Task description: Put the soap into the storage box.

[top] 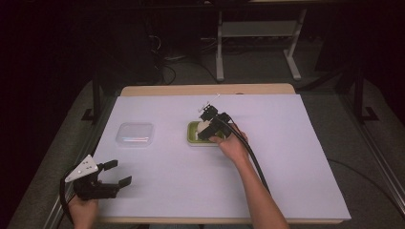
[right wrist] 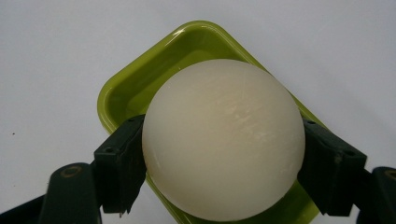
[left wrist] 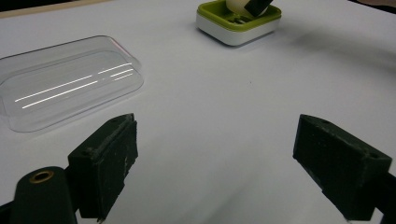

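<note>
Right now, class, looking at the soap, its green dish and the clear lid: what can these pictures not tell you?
- Whether the white soap touches the green dish floor: in the right gripper view the soap covers the gap below it.
- The dish's near rim: cut off by the bottom edge there.
- The soap in the high view: mostly hidden by the right claw.
- The clear lid: its left end is cut off in the left gripper view.
</note>
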Demonstrator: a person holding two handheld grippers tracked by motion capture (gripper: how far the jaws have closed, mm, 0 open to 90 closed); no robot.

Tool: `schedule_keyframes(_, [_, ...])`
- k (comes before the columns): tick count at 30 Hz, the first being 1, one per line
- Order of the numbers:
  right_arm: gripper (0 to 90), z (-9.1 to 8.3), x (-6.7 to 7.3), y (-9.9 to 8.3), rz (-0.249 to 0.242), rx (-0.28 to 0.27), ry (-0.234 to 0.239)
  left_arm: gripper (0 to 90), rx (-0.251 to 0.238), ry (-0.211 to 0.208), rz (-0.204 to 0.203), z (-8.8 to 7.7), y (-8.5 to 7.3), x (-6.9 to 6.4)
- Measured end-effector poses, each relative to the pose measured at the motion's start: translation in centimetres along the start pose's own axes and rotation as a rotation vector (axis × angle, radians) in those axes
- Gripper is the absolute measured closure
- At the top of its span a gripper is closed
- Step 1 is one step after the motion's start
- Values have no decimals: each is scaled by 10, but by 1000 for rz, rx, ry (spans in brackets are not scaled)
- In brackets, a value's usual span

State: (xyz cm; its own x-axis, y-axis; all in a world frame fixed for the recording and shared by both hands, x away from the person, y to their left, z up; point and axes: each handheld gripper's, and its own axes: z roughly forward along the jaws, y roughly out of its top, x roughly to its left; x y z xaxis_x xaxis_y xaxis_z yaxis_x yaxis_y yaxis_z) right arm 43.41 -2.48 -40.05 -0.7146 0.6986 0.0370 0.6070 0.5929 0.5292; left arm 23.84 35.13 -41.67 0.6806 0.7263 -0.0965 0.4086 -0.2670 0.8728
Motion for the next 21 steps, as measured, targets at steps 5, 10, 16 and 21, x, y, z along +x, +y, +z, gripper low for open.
schedule_keyframes(5, [234,2,0,1,-1,0,0,132,-1,1,-3,0,0,0])
schedule_keyframes(10, [233,4,-1,1,2,2,-1,133,-2,2,-4,0,0,0])
schedule_keyframes(16, [234,7,-2,1,8,12,2,133,-2,2,-1,0,0,0])
schedule_keyframes(21, [233,10,-4,1,18,17,4,133,-4,2,-4,0,0,0])
